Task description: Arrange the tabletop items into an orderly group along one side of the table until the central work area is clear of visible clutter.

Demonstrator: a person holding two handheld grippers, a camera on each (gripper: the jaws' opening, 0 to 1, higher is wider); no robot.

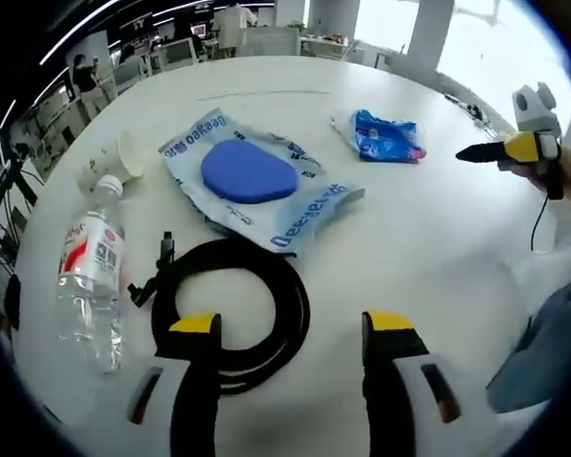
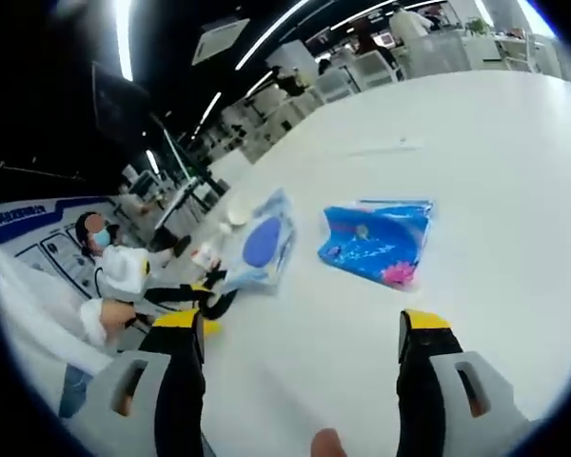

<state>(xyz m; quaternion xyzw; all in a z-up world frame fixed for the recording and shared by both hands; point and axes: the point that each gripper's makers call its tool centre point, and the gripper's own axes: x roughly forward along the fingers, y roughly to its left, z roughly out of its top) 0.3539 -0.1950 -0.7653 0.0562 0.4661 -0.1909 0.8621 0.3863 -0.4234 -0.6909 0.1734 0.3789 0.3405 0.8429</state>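
Observation:
On the white round table (image 1: 428, 248) a black coiled cable (image 1: 266, 276) lies just ahead of my left gripper (image 1: 292, 324), which is open with nothing between its jaws; the left jaw overlaps the coil's near edge. A clear water bottle (image 1: 93, 276) lies left of the coil. Beyond it sit a tipped paper cup (image 1: 124, 157), a flat package with a blue pad (image 1: 252, 176) and a small blue packet (image 1: 385, 136). My right gripper (image 2: 302, 324) is open and empty above the table, short of the small blue packet (image 2: 376, 243) and the pad package (image 2: 265, 243).
The right gripper (image 1: 509, 149) enters the left gripper view from the right, held in a hand. A sleeve (image 1: 542, 343) hangs by the table's near right edge. Chairs and desks stand beyond the far edge (image 1: 266, 38). Bare tabletop (image 2: 495, 162) stretches right of the packet.

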